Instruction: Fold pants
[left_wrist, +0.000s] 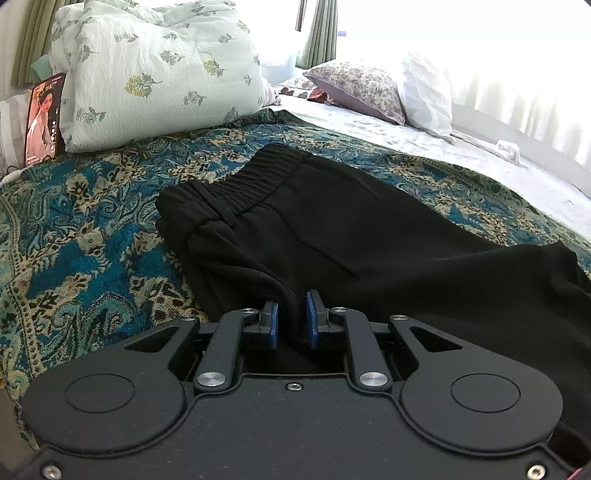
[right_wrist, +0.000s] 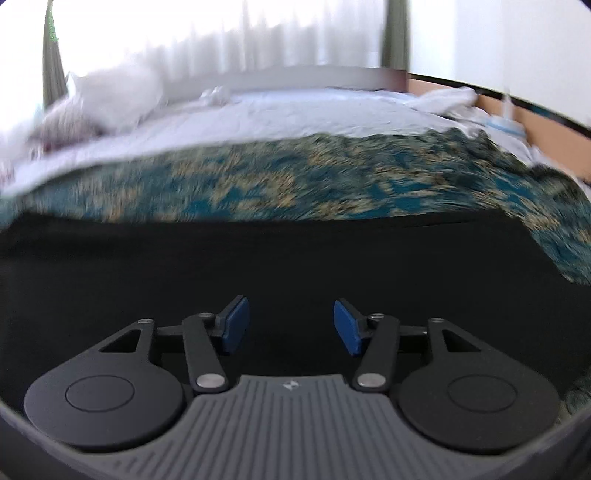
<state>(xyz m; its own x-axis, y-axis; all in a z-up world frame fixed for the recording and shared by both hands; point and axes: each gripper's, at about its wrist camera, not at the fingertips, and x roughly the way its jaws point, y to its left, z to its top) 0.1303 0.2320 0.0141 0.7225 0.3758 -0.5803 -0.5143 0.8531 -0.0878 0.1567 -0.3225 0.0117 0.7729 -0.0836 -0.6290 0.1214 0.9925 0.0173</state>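
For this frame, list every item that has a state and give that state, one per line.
left gripper: shut on the pants, a pinch of black fabric between its fingers.
right gripper: open, over the black fabric, gripping nothing.
pants: lying on the patterned blanket, waistband away from the left wrist camera, partly bunched.
patterned blanket: spread over the bed.
phone: propped upright beside the floral pillow, screen lit.

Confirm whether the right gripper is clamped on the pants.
No: the right gripper has its blue pads spread wide apart over the black pants, gripping nothing.
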